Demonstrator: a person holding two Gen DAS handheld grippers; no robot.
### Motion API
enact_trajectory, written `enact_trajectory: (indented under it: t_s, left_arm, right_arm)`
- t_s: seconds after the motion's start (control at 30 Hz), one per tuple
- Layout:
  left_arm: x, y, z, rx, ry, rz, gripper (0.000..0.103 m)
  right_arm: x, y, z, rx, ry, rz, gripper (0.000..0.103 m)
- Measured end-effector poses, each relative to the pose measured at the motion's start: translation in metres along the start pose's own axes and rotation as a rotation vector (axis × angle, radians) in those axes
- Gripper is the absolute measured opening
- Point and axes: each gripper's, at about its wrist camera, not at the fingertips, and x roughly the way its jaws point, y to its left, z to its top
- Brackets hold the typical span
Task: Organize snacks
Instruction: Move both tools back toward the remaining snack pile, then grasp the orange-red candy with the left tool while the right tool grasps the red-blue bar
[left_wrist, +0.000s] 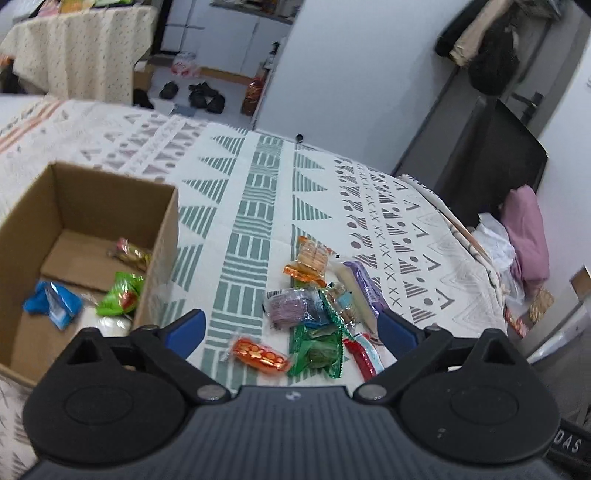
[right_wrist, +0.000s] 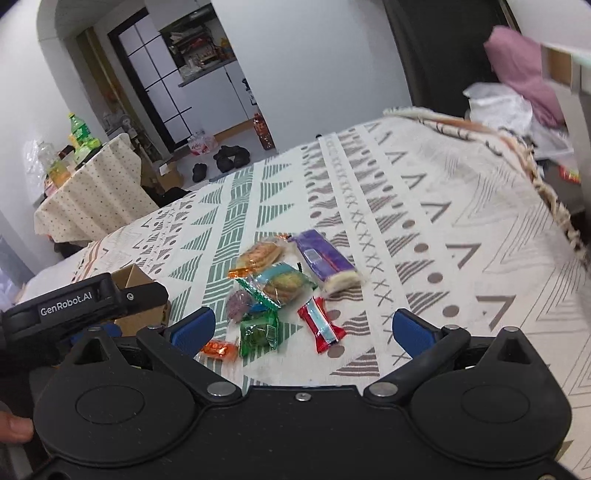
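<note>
**Both grippers tilted down over the snack pile, jaws wide and empty**

Nearest to us in the left wrist view is our left gripper (left_wrist: 291, 328), its black body filling the lower part of the view and its blue-padded fingers (left_wrist: 188, 326) spread wide apart. Nothing sits between the pads. We see it angled downward toward the patterned bedspread (left_wrist: 258, 206), with the loose snacks lying just past its fingertips.

Our right gripper (right_wrist: 303, 326) holds a similar downward tilt, and its jaws also stand wide with nothing in them. At the left edge of its view we catch the side of the left gripper and, at the bottom corner, part of a hand (right_wrist: 14, 430) on the handle.

Between the fingertips we count the pile: an orange-wrapped candy (left_wrist: 260, 354), a green packet (left_wrist: 317, 352), a red-and-blue bar (left_wrist: 364, 354), a purple round snack (left_wrist: 290, 306), an orange pack of crackers (left_wrist: 310, 260) and a long purple-wrapped cake (left_wrist: 360, 291). They lie close together, several overlapping.

To the left stands an open cardboard box (left_wrist: 162, 251) on the bedspread, apart from the pile. Inside it we see a blue packet (left_wrist: 53, 302), a green packet with red print (left_wrist: 122, 295) and a gold-and-pink wrapped bar (left_wrist: 131, 253).
</note>
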Motion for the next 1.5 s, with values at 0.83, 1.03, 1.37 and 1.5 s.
enact_trajectory:
  t_s: [0.83, 1.03, 1.37, 1.5]
  left_arm:
    - [0.048, -0.024, -0.017, 0.014, -0.018, 0.128, 0.093]
    - [0.073, -0.011, -0.022, -0.039, 0.052, 0.183, 0.072]
    - [0.102, -0.002, -0.032, -0.03, 0.152, 0.299, 0.064]
    - [0.103, -0.003, -0.033, -0.018, 0.147, 0.318, 0.058]
  right_arm:
    - [0.072, -0.031, -0.003, 0.094, 0.123, 0.074, 0.087]
    - [0.084, -0.035, -0.006, 0.099, 0.144, 0.092, 0.071]
    - [0.106, -0.044, -0.008, 0.124, 0.184, 0.125, 0.069]
    - [0.111, -0.047, -0.009, 0.136, 0.196, 0.137, 0.069]
